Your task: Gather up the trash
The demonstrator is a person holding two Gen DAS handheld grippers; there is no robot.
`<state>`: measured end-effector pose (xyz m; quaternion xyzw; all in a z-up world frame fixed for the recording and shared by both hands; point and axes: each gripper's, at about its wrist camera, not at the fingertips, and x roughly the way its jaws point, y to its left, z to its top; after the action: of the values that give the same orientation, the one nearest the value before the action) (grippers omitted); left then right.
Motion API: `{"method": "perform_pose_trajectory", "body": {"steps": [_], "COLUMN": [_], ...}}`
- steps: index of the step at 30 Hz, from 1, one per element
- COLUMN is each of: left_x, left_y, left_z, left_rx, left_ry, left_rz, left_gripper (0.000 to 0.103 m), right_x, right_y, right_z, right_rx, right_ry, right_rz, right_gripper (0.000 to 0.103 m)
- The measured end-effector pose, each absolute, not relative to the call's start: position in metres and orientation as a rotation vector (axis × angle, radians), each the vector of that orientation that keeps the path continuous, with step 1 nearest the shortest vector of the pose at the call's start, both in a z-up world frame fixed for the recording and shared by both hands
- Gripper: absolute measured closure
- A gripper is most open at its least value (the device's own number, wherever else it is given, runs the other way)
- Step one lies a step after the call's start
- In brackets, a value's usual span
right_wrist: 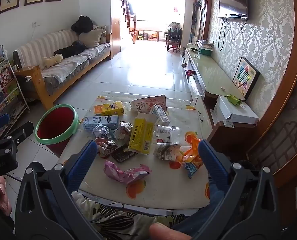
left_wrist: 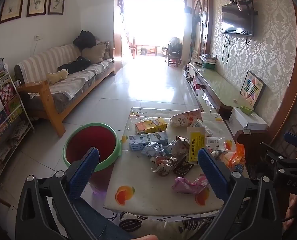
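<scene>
Nothing is looking collected yet, as far as we are judging it: the whole job is lying ahead of us. We are facing a small white counter with orange-fruit prints, and a red plastic bin with a green rim is standing on the floor tiles just beside its left edge; what we are seeing of the bin's inside is looking empty.

Going by size, a white Pocky bag is lying at the far side, with an orange-yellow cardboard box and a pale blue cardboard box to its left. A yellow carton with an open flap is resting in the middle, a crumpled pink wrapper nearest us, and an orange foil wrapper near the right edge. Small crumpled paper balls and a dark flat packet are filling the gaps.

We are holding the left gripper above the near half of the counter, its blue fingers spread wide and gripping nothing. The right gripper is hovering likewise, fingers spread, empty, with the pink wrapper lying below between them.
</scene>
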<state>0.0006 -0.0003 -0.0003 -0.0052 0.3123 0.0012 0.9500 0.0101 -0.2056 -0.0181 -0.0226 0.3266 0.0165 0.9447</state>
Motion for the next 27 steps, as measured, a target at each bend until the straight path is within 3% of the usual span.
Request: {"method": "perform_pose_trajectory", "body": {"steps": [27], "left_x": [-0.0038], "left_y": [-0.0057], "left_z": [0.0046], "left_rx": [-0.025], "left_ry": [0.62], "left_rz": [-0.002], "left_gripper": [0.008], "right_x": [0.0066], "right_y": [-0.2018], "right_z": [-0.0168], "right_rx": [-0.041], "right_ry": [0.661], "right_rz": [0.043], "right_gripper": [0.003]}}
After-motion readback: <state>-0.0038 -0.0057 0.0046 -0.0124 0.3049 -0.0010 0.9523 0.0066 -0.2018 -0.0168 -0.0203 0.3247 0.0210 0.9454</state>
